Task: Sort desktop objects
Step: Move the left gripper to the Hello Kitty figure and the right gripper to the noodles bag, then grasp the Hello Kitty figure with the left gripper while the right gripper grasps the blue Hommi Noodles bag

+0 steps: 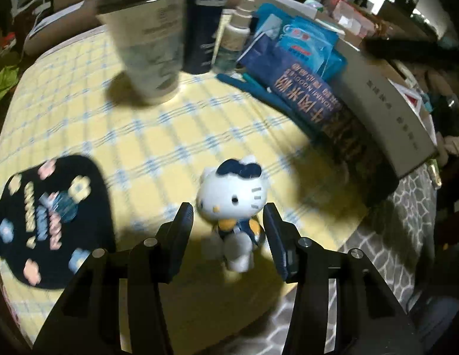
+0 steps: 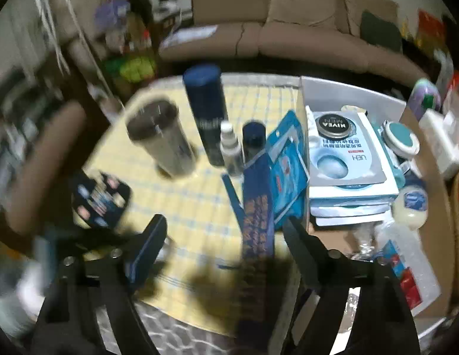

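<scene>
Two parted left gripper jaws flank small white hard-plastic cat figurine: light, rigid, slippery; grasp body. Right gripper open, empty.

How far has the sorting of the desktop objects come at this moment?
Already done, it seems: face-mask packets and a round tin lie in the box. In hand: the left hand-held gripper has the cat figurine between its pads; blur hides any contact. The right hand-held gripper is open over the long blue box. Left: the lidded cup, tall dark can and black pouch.
</scene>
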